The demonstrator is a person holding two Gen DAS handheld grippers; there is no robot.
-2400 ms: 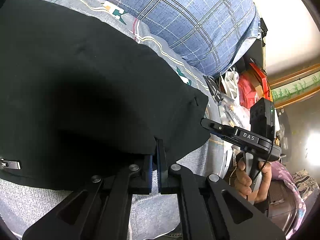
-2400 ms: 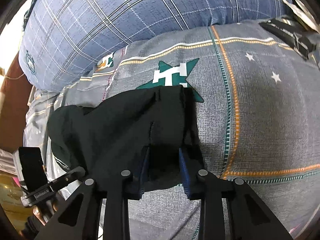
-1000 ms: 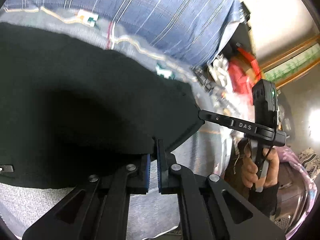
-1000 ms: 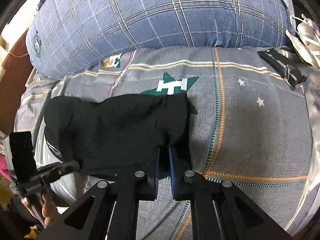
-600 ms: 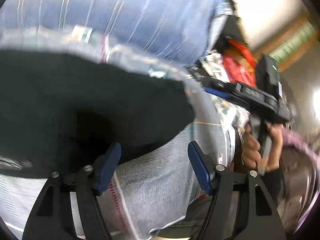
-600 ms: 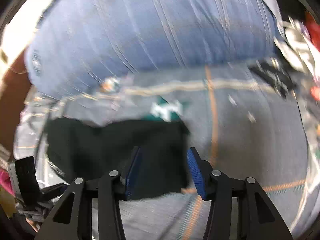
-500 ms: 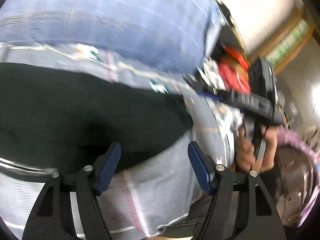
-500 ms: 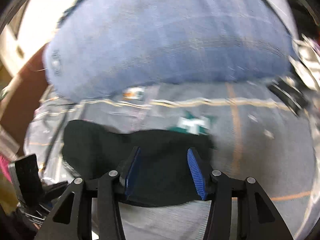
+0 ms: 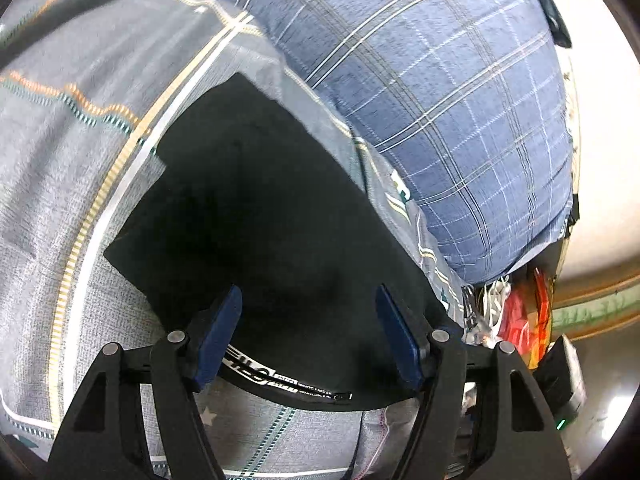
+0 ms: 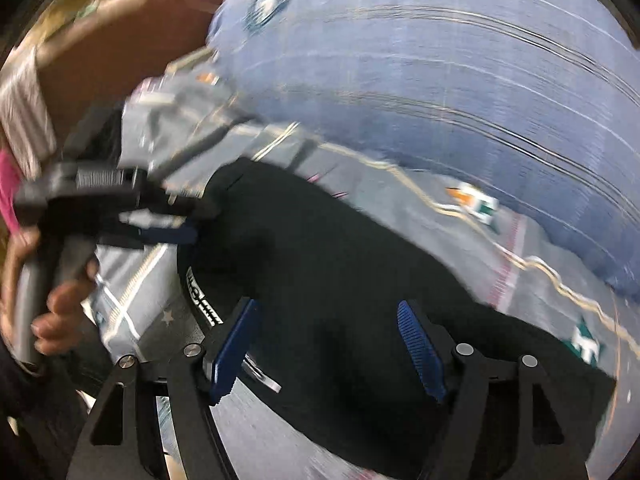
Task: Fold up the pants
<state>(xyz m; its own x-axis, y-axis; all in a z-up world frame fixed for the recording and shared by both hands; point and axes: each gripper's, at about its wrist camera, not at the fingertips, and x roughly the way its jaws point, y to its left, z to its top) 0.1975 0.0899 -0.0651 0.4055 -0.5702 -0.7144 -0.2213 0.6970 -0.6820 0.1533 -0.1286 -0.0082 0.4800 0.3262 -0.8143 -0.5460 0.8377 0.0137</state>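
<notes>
The black pants (image 9: 260,220) lie folded in a flat dark slab on the grey patterned bedsheet (image 9: 60,160). Their waistband with white lettering (image 9: 280,380) faces the near edge. My left gripper (image 9: 310,320) hovers open just over that waistband end, with nothing pinched between its blue pads. In the blurred right wrist view the pants (image 10: 340,260) stretch across the middle. My right gripper (image 10: 328,340) is above them, its jaws opening, pads apart and clear of the cloth. A hand (image 10: 52,312) holds the left gripper (image 10: 176,224) at the pants' left end.
A big blue plaid duvet (image 9: 440,100) is bunched up right behind the pants. Red bags and clutter (image 9: 520,320) lie past the bed's right side. A brown headboard (image 10: 120,52) stands at the far left.
Both grippers were shut on the pants' edge a second ago; both have let go and opened. Both hands then swung sideways and rolled, so the pants now lie free on the bed.
</notes>
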